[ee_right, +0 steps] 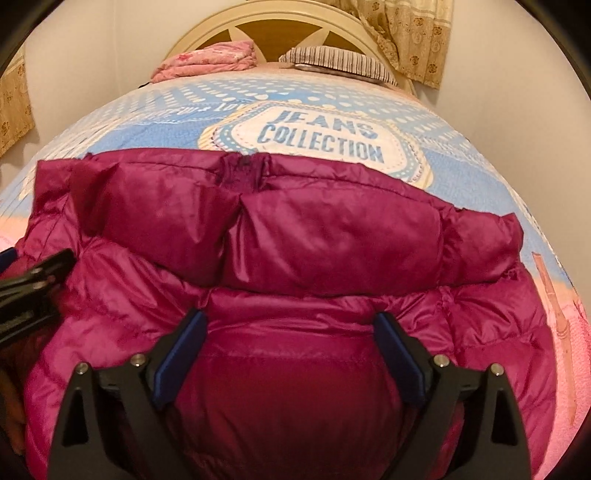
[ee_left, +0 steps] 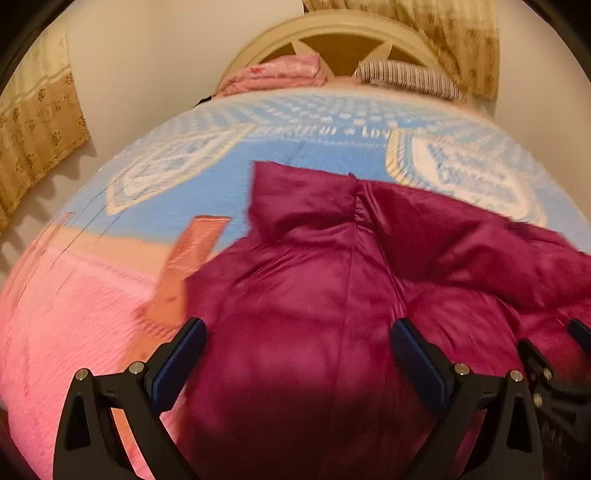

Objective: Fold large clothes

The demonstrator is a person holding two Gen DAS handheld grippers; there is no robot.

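Observation:
A large magenta puffer jacket lies spread on the bed; it also fills the right wrist view, with a folded-over upper panel lying across it. My left gripper is open, its blue-padded fingers wide apart just above the jacket's left part, holding nothing. My right gripper is open too, its fingers hovering over the jacket's near middle. The left gripper also shows at the left edge of the right wrist view, and the right gripper at the right edge of the left wrist view.
The bed cover is blue and pink with a "JEANS COLLECTION" print. A folded pink blanket and a striped pillow lie by the cream headboard. Patterned curtains hang at both sides.

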